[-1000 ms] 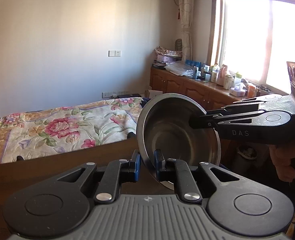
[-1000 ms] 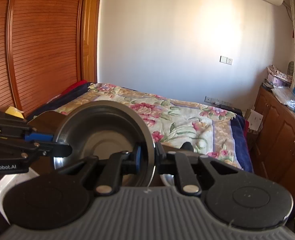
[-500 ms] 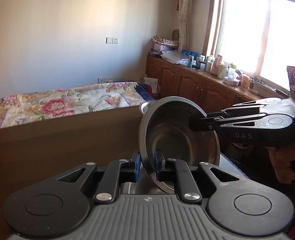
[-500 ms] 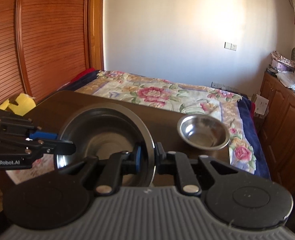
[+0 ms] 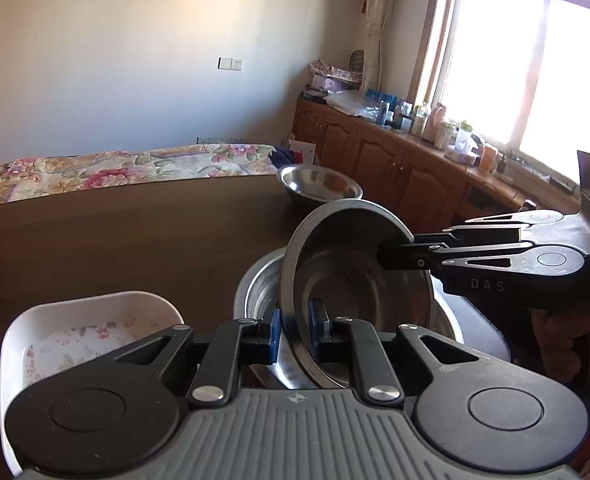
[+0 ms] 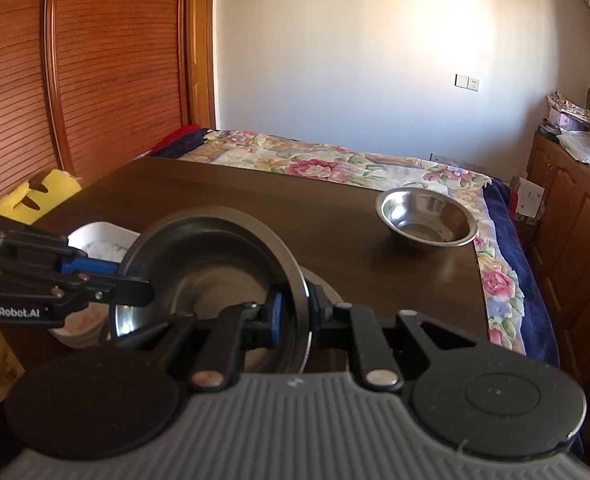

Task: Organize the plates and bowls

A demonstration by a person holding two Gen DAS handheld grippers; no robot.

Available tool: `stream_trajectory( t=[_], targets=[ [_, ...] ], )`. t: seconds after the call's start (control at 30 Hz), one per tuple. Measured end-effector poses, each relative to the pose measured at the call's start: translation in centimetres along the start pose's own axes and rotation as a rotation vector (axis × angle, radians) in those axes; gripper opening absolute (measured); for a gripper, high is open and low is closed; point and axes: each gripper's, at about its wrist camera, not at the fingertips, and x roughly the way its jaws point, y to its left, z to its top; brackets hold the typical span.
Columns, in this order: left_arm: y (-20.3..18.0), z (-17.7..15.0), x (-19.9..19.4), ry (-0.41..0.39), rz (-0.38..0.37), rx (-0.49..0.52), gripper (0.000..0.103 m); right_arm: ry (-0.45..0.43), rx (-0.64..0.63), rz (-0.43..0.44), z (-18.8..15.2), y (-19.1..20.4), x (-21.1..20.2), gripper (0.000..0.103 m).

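Your left hand-held gripper [image 5: 295, 330] is clenched on the near rim of a round stainless steel bowl [image 5: 355, 280], blue pads on either side of the rim. Your right hand-held gripper [image 6: 295, 312] grasps the opposite rim of the same bowl, so both hold it together. The bowl is tilted steeply on edge, its hollow side facing the left wrist camera. It hangs over a larger round steel bowl [image 5: 259, 292] that sits on the dark brown wooden surface [image 5: 135, 240]; whether the two bowls touch, you can't tell. Just left of that stack is a white rounded-square ceramic dish with a floral print inside [image 5: 83, 328]. A smaller shiny steel bowl [image 6: 427, 220] stands upright near the far right corner of the surface, well apart. Behind the surface is a bed with a flowered cover [image 6: 335, 164].
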Motion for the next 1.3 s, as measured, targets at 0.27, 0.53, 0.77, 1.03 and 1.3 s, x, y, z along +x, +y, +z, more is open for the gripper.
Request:
stream_trajectory(
  t=[0.27, 0.53, 0.77, 1.03, 1.3],
  targets=[
    [-0.1, -0.5, 1.0, 0.011, 0.017, 0.018, 0.016, -0.018, 0.045, -0.012, -1.5, 0.1, 0.3, 0.016],
    [0.0, -1.3, 1.8, 0.003, 0.039, 0.018, 0.016, -0.087, 0.09, -0.041, -3.5, 0.3, 0.6, 0.017],
    [0.4, -2.0, 1.4, -0.04, 0.039, -0.002, 0.016, -0.154, 0.122, -0.089, -4.6, 1.1, 0.6, 0.018],
    [0.0, -2.9, 1.5, -0.061, 0.055, 0.018, 0.016, -0.204, 0.139, -0.156, -5.6, 2.0, 0.5, 0.021],
    [-0.3, -3.3, 1.4, -0.072, 0.065, 0.027, 0.016, -0.229, 0.104, -0.215, -5.9, 3.1, 0.5, 0.023]
  ],
)
